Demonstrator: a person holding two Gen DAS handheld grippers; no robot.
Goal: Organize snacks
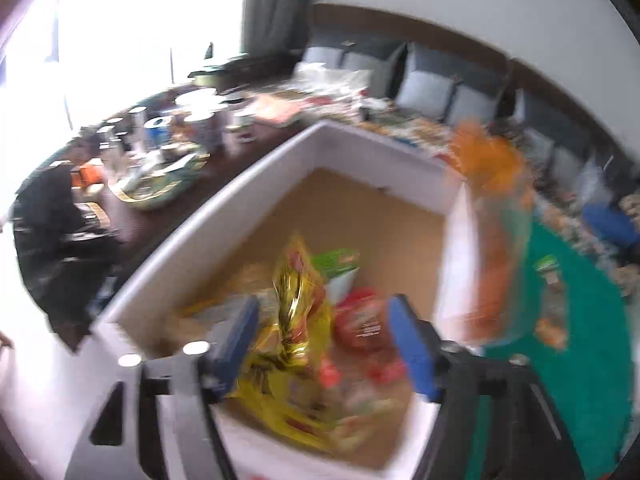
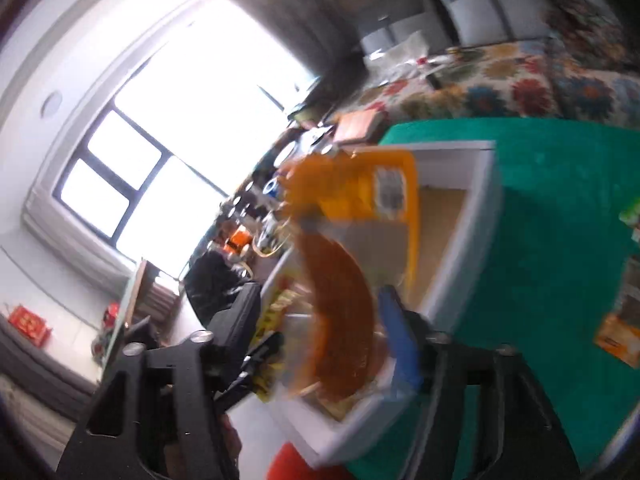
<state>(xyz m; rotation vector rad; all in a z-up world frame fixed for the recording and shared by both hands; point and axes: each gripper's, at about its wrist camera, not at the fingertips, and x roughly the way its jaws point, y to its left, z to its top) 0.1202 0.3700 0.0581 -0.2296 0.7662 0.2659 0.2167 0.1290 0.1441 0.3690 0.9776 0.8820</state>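
Observation:
A white box (image 1: 360,136) with a brown floor stands on a green mat (image 1: 580,320). Inside it lie a yellow-gold snack bag (image 1: 292,320), a red bag (image 1: 360,320) and a green pack (image 1: 336,260). My left gripper (image 1: 322,320) hovers over the box, open, its blue pads either side of the yellow bag without pressing it. At the box's right wall a blurred orange bag (image 1: 492,220) hangs. In the right wrist view that orange bag (image 2: 348,280) is between the spread fingers of my right gripper (image 2: 316,300), above the box (image 2: 452,148); no pad presses on it.
More snack packs lie on the mat (image 2: 540,240), one orange (image 2: 618,336) and one green (image 2: 632,212). Behind the box are a dark table with cans and cups (image 1: 200,128), a seated person in dark clothes (image 1: 52,208) and a floral-covered sofa (image 2: 500,80).

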